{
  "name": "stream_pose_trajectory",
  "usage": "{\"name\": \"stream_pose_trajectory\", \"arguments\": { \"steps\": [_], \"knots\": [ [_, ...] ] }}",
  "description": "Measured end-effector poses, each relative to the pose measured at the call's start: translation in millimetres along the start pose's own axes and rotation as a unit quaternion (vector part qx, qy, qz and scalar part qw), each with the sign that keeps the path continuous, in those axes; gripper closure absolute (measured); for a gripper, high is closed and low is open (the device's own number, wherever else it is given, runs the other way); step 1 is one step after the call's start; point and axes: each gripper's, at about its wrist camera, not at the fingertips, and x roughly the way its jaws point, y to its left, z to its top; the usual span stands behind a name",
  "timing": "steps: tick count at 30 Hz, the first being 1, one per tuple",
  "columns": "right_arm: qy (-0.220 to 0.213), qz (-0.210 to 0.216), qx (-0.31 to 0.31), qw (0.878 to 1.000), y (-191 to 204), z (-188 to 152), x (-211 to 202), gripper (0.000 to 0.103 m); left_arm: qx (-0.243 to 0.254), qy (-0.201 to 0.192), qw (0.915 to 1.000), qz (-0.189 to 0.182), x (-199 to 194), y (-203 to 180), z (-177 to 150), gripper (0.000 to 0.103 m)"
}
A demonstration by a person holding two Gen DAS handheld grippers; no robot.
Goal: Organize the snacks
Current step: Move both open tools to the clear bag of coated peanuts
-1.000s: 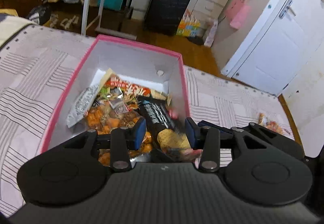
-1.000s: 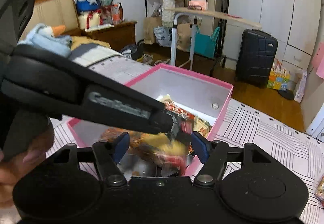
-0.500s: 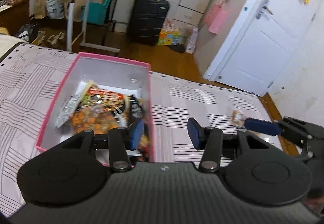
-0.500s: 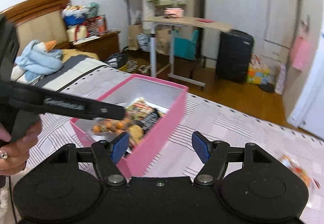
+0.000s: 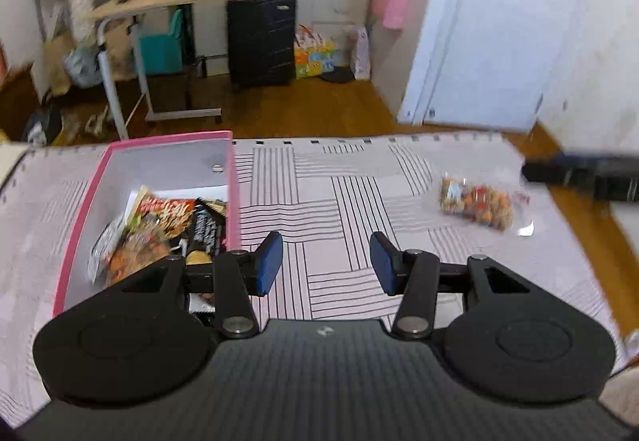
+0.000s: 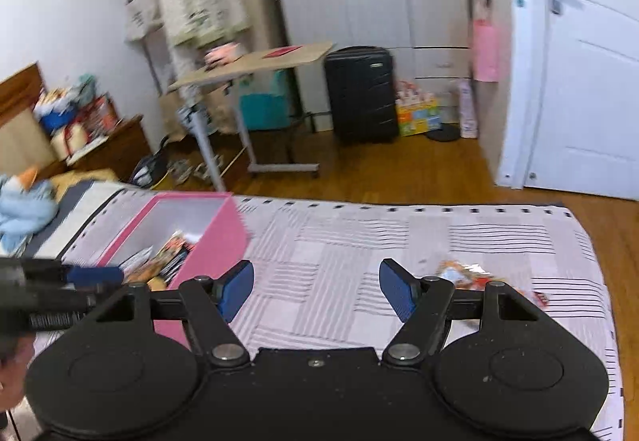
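A pink box point(image 5: 233, 177) with white inside walls sits on the striped bedcover at the left and holds several snack packets point(image 5: 167, 225). It also shows in the right wrist view point(image 6: 215, 241). One clear snack bag point(image 5: 475, 201) lies on the cover to the right; in the right wrist view this bag point(image 6: 467, 275) is partly hidden behind the right finger. My left gripper point(image 5: 325, 261) is open and empty, just right of the box. My right gripper point(image 6: 315, 289) is open and empty over bare cover between box and bag.
The striped bedcover point(image 5: 339, 185) ends at a far edge above a wooden floor point(image 6: 379, 177). Beyond it stand a rolling side table point(image 6: 255, 62), a black suitcase point(image 6: 361, 93) and a white door point(image 6: 579, 89). Blue bedding point(image 6: 24, 205) lies at far left.
Both grippers have swung right, away from the box toward the lone bag. The packet that hung over the box a second ago now lies inside it.
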Motion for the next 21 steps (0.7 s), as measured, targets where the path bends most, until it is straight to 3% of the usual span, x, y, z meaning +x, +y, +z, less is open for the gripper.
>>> {"name": "stream_pose_trajectory", "arguments": {
  "steps": [3,8,12,21],
  "knots": [
    [-0.008,-0.004,0.042,0.999,-31.1,2.4,0.7,0.029,0.007,0.010,0.9999,-0.001,14.7,-20.9,9.0,0.055],
    [-0.029,-0.014,0.119,0.992,-85.1,-8.9,10.8,0.029,-0.015,0.036,0.9983,-0.044,53.0,-52.1,23.5,0.049],
    [-0.048,0.022,0.176,0.983,-119.8,-23.1,23.1,0.029,-0.054,0.042,0.9965,-0.047,82.5,-76.4,15.9,0.049],
    [-0.042,-0.072,0.166,0.983,-166.4,-47.0,96.2,0.029,-0.133,0.076,0.9845,-0.085,169.0,-123.5,-11.9,0.049]
  ]
}}
